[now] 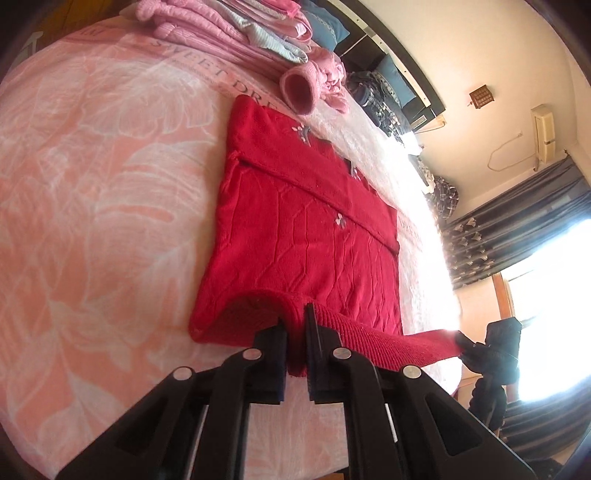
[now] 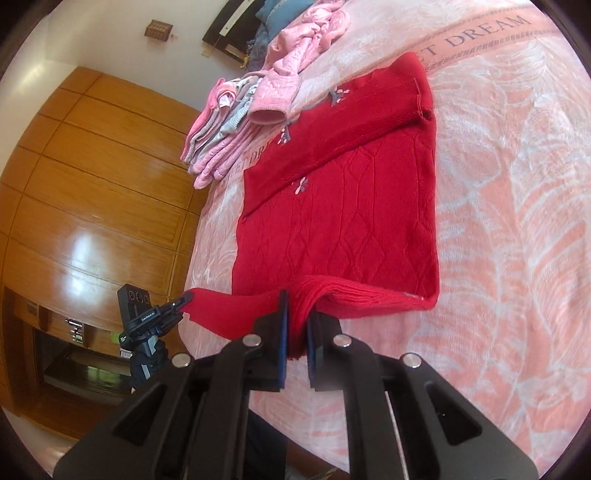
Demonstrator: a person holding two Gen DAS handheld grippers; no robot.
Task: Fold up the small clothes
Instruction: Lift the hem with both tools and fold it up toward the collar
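- The pink blanket point(image 2: 517, 184) carries a printed band reading "SWEET DREAM".
- A red knitted sweater point(image 1: 295, 221) lies flat on it, sleeve folded across, hem lifted at the near edge.
- The left gripper point(image 1: 295, 332) and the right gripper point(image 2: 295, 321) each clench the ribbed hem.
- Folded pink clothes point(image 1: 229, 33) sit beyond; a wooden wardrobe point(image 2: 92, 184) and dark curtains point(image 1: 517, 221) border the room.

pink bedspread point(image 1: 92, 192), wooden wardrobe point(image 2: 92, 192), curtains point(image 1: 517, 214)
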